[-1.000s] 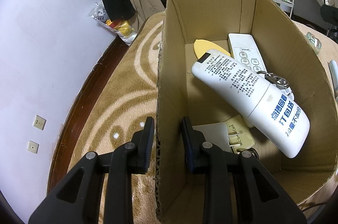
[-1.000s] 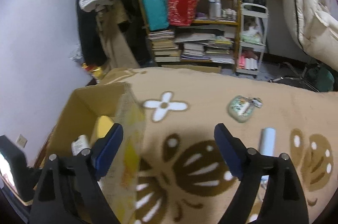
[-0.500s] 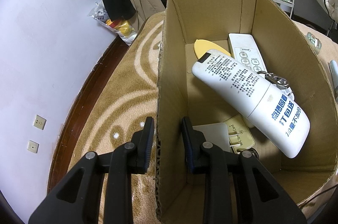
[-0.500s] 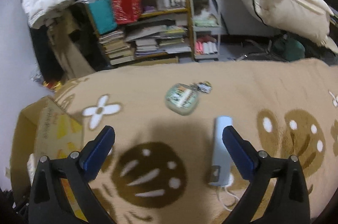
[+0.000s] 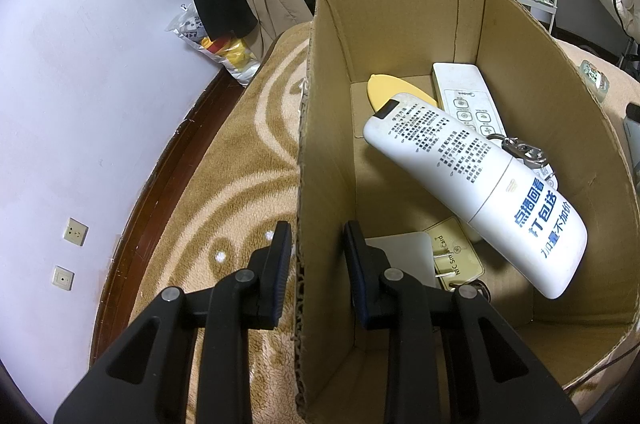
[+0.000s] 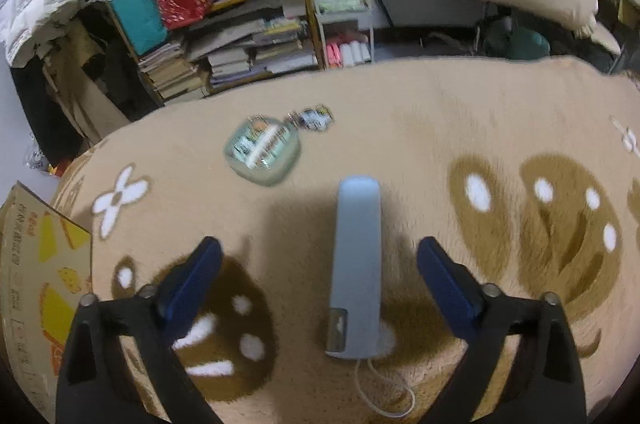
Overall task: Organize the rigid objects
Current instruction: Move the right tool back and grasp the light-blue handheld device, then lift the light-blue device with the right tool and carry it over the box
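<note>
A cluttered bedroom: a tan blanket [image 6: 400, 127] with brown and white patterns covers the surface, with crowded bookshelves [image 6: 240, 23] along its far edge.

At the blanket's left edge stands an open cardboard box [image 5: 400, 35]. The left gripper [image 5: 318, 256] straddles the box's left wall, one finger outside and one inside, narrowed close to the cardboard; whether it actually pinches the wall cannot be told. Inside lie a large white remote [image 5: 476, 179] propped at a slant, a second white remote [image 5: 464, 91], a yellow oval piece [image 5: 386, 89], keys [image 5: 524, 149] and a card [image 5: 456, 256].

Right of the box, toward the blanket's middle, a pale green case [image 6: 262, 149] with a charm attached lies free. Just nearer is a long grey-blue device [image 6: 356, 264] with a thin white cord [image 6: 384, 388] at its near end. The right gripper [image 6: 320, 276] is spread wide, a finger on either side of the device, not touching it.

Risks, as a judgement: the smooth, narrow body could slip or pivot if gripped off-centre, the trailing cord could snag on the plush blanket or box rim, and the box could tip if the left gripper's hold is loose.
</note>
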A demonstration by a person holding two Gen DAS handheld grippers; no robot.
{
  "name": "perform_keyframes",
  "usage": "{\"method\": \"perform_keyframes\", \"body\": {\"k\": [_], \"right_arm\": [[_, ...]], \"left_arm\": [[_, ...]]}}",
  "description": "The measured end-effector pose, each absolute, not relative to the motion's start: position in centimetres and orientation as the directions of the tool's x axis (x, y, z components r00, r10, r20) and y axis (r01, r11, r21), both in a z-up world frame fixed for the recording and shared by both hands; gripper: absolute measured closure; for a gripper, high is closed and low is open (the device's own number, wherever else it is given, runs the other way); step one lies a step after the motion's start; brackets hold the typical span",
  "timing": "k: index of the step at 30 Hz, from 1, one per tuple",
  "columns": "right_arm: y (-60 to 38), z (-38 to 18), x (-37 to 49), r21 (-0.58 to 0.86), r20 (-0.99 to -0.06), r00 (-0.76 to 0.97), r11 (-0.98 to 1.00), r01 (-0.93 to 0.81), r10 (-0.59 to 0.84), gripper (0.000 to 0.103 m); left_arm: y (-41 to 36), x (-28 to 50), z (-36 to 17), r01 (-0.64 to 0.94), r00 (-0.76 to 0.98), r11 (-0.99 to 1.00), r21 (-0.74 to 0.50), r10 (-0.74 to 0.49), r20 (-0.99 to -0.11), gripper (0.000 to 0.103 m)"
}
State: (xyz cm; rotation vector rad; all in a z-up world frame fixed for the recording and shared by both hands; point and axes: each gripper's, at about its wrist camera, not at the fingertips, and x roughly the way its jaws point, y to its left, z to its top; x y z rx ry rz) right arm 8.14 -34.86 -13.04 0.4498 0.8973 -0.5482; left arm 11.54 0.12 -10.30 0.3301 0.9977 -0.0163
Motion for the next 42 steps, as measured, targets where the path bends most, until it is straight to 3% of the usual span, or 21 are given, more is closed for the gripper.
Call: {"method": "perform_keyframes", "body": {"k": [5,7,11,12,13,25,42], "right_arm": [[-35.8,-15.3,8.0,0.207,-0.866,0.472,0.743,0.636,-0.163,0.029],[-35.7,-15.6,7.9,0.173,-0.871,0.452,0.744,0.645,-0.190,0.043],[-35.7,-15.5,7.8,0.147,-0.875,0.436,0.744,0.652,-0.209,0.060],[-35.7,-15.5,7.8,0.140,-0.875,0.433,0.744,0.653,-0.215,0.071],[-35.7,-15.5,7.6,0.130,-0.875,0.428,0.741,0.658,-0.227,0.073],[-35.5,-14.8,7.3,0.144,-0.863,0.448,0.735,0.663,-0.235,0.073],[-31.6,-10.5,9.1,0.172,-0.805,0.560,0.827,0.536,-0.195,0.075]], "left_arm": [[0.0,11.5,-10.3,0.164,0.546,0.950,0.266,0.137,-0.826,0.076],[0.1,11.5,-10.3,0.164,0.546,0.950,0.267,0.137,-0.826,0.076],[0.1,11.5,-10.3,0.164,0.546,0.950,0.267,0.138,-0.826,0.076],[0.1,11.5,-10.3,0.164,0.546,0.950,0.267,0.137,-0.826,0.076],[0.0,11.5,-10.3,0.164,0.546,0.950,0.265,0.137,-0.826,0.076],[0.0,11.5,-10.3,0.163,0.546,0.950,0.266,0.137,-0.826,0.076],[-0.2,11.5,-10.4,0.164,0.546,0.949,0.268,0.139,-0.826,0.076]]}}
